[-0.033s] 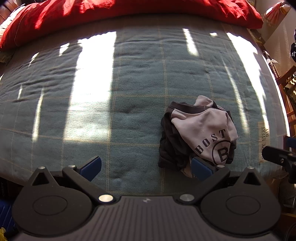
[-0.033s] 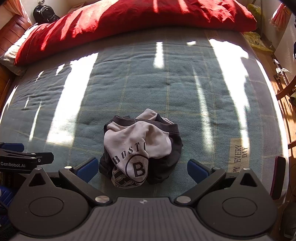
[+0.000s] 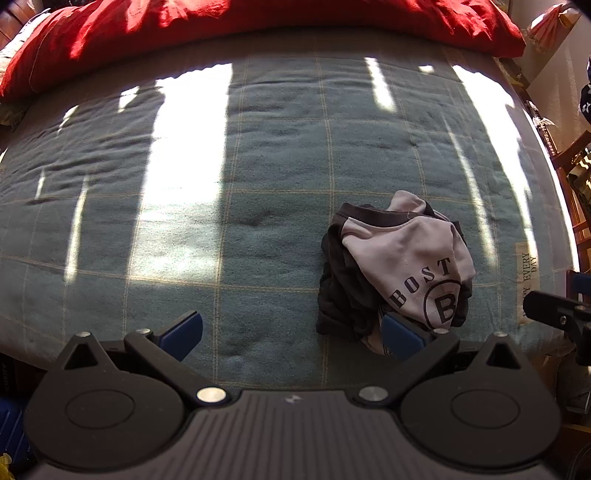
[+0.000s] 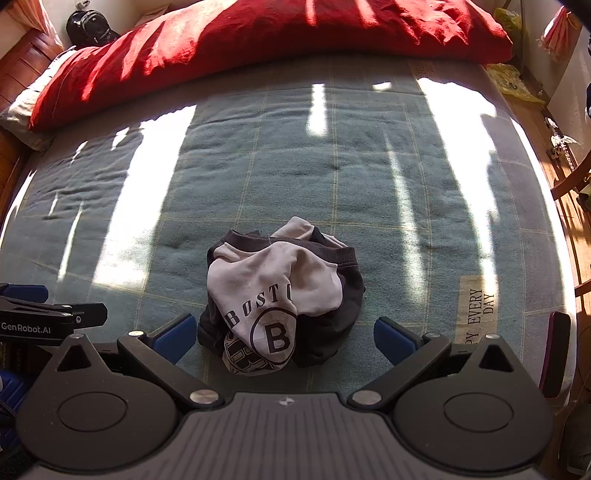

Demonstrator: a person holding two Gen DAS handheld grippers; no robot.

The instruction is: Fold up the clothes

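A crumpled grey and black shirt (image 3: 399, 266) printed "BOST" and a circled "B" lies bunched on the teal blanket (image 3: 258, 166). In the right wrist view the shirt (image 4: 280, 291) sits just ahead, between the open fingers. My left gripper (image 3: 291, 334) is open and empty, low over the blanket's near edge; its right blue pad (image 3: 400, 334) is at the shirt's near edge. My right gripper (image 4: 284, 338) is open and empty, centred before the shirt. The right gripper shows at the left wrist view's right edge (image 3: 557, 314); the left gripper shows at the right wrist view's left edge (image 4: 48, 315).
A long red pillow (image 4: 277, 40) runs across the head of the bed. A black backpack (image 4: 88, 27) sits at the far left corner. A wooden chair (image 4: 572, 181) and wood floor lie to the right. A "HAPPY EVERY DAY" label (image 4: 480, 310) marks the blanket's right side.
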